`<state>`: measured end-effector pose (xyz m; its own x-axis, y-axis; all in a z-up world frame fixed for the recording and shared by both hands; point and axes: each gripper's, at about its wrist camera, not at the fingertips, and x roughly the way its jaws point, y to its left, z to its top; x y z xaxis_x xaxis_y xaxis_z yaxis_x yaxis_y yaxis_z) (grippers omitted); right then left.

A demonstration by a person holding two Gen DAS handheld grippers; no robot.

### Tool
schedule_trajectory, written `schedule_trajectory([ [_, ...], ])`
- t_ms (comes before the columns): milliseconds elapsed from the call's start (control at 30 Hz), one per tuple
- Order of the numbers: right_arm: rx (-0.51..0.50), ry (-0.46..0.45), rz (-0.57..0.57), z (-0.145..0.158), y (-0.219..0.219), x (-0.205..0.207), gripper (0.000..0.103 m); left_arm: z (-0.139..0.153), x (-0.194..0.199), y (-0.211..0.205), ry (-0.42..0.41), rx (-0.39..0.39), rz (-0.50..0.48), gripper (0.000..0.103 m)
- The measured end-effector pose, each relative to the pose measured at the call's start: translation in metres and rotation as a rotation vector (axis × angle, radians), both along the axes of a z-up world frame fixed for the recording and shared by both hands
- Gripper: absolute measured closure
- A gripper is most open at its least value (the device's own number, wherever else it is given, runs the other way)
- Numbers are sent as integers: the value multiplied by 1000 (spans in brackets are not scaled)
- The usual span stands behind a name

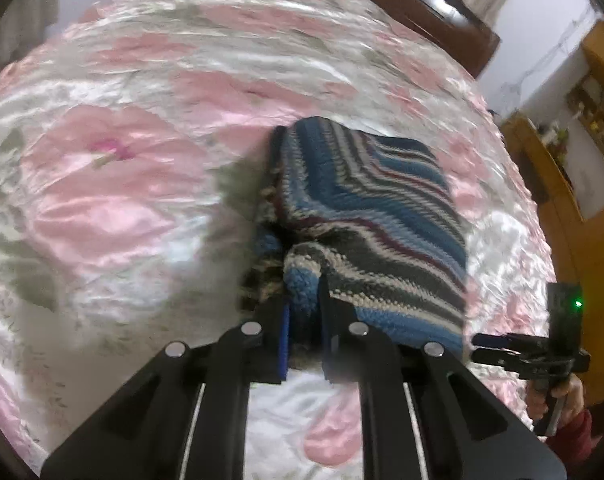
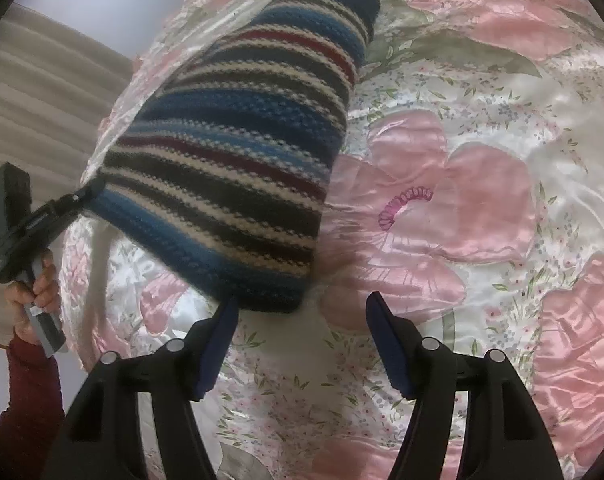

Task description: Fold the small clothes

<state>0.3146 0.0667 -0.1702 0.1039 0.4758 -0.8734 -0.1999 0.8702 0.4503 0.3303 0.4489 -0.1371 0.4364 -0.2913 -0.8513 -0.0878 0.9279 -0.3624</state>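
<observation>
Mid-fold: left gripper [image 1: 304,312] is clamping the striped knit [image 1: 366,216] at its hem, lifting it off the bed [image 1: 122,200], frame centre. Right gripper [image 2: 302,344] is hanging spread, empty, lower centre. Next, probably: grab the free corner.

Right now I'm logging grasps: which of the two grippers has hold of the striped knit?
The left gripper: its fingers are shut on the striped knit garment's blue hem. The right gripper hangs open and empty over the floral bedspread.
</observation>
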Motion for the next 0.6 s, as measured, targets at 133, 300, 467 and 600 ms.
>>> schedule_trajectory([
  [133, 6, 13, 4, -4, 0, -1, 36, -43, 4, 2, 82, 12, 16, 92],
  [300, 31, 12, 9, 1, 4, -3, 36, -30, 2, -2, 75, 4, 6, 84],
  [467, 73, 30, -8, -2, 9, 2, 33, -6, -6, 0, 42, 19, 22, 60],
  [600, 72, 66, -26, -21, 18, 6, 33, -8, -3, -3, 46, 11, 18, 55],
])
